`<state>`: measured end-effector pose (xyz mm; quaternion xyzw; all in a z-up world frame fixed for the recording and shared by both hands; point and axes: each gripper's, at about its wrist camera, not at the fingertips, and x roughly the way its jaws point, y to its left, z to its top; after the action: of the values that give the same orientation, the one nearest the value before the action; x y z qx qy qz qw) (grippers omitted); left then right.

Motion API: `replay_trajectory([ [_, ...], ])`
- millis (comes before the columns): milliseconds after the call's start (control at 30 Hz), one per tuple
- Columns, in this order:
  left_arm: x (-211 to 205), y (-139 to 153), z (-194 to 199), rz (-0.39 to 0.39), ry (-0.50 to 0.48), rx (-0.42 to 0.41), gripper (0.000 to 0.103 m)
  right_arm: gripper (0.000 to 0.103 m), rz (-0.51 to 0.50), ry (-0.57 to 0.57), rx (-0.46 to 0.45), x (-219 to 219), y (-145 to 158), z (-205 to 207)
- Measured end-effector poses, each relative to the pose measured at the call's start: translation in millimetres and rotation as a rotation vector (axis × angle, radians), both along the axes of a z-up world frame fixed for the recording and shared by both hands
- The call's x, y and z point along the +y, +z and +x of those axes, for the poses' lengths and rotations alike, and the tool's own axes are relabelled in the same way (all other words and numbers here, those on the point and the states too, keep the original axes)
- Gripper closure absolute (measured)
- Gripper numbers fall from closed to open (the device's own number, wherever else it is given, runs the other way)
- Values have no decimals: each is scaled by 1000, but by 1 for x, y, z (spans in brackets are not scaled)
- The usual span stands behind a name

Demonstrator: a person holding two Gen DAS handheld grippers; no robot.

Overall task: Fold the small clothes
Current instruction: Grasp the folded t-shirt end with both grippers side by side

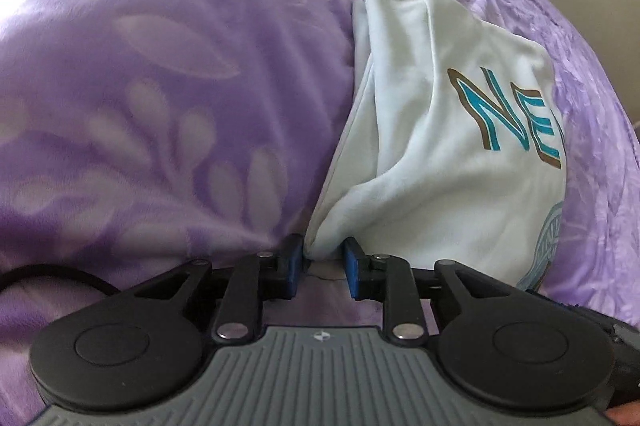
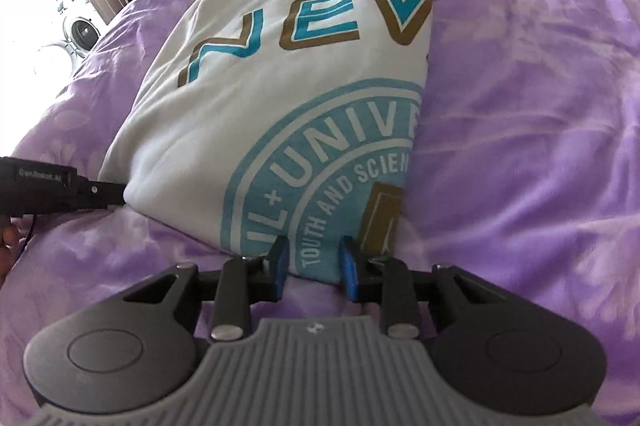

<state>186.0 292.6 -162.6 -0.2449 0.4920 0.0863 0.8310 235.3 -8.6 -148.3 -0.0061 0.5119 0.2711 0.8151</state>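
A folded white shirt lies on the purple bed. The left tool pinches its near left corner. The right tool straddles the near right edge, cloth between its pads; whether they press I cannot tell.

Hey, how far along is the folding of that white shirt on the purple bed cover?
Done: the white shirt is already folded lengthwise into a narrow stack on the purple bed cover, its print cut off at the fold. In hand: the left hand-held gripper and right hand-held gripper each straddle a near corner, the cloth between the fingers. Left: probably carrying that near edge over to the far end.
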Motion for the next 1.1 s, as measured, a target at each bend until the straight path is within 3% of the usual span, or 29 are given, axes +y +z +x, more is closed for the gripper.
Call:
replay_trajectory([
  [300,-16,19,-12,95,-7,-37,69,82,35,-11,17,-16,9,-4],
  [367,-20,31,-18,126,-7,-40,69,79,44,-34,12,-24,19,-8],
  [400,-23,39,-21,149,-5,-54,69,72,44,-63,12,-28,26,-9],
  [467,-28,60,-29,177,-10,-125,68,69,69,-94,-9,-38,39,-12],
  [633,-32,106,-24,213,-25,-271,44,52,117,-136,-102,-52,71,0],
  [733,-23,112,-7,181,-43,-293,42,37,131,-161,-115,-55,78,11],
  [800,-15,109,8,157,-40,-284,39,33,134,-167,-109,-58,78,22],
  [900,1,96,25,63,-13,-296,26,29,115,-206,-90,-64,75,38],
  [1100,41,47,41,-121,84,-296,26,25,120,-239,-62,-69,66,74],
])
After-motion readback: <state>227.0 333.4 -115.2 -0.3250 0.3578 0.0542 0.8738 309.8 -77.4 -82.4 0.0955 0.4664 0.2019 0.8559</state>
